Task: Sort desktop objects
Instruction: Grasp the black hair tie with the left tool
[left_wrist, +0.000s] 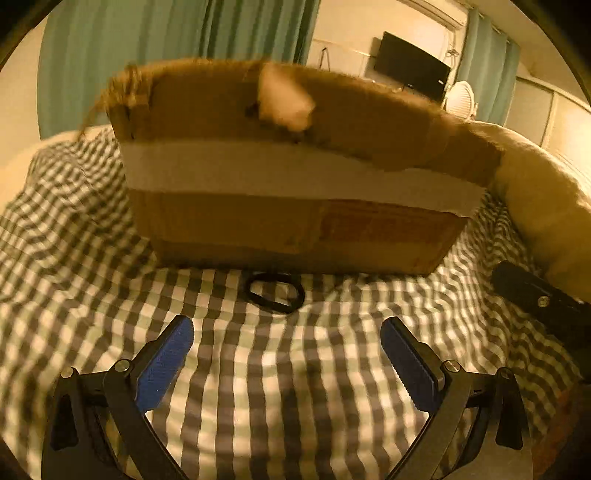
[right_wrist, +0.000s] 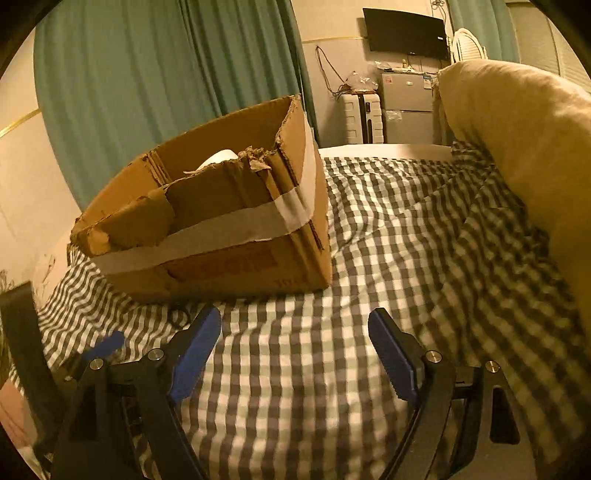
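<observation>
Both tongs hang released over the checked bedspread (left_wrist: 277, 369): left gripper (left_wrist: 287, 334) spread wide, empty; right gripper (right_wrist: 294, 326) likewise; at twelve o'clock of the left one lies a black hair tie (left_wrist: 275, 291), just before the torn cardboard box (left_wrist: 295, 206).

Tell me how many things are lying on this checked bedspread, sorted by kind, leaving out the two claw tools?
Cardboard box: 1
Black hair tie, on the bedspread just in front of the box: 1
White object inside the box, mostly hidden: 1
Tan pillow: 1
Total: 4
</observation>
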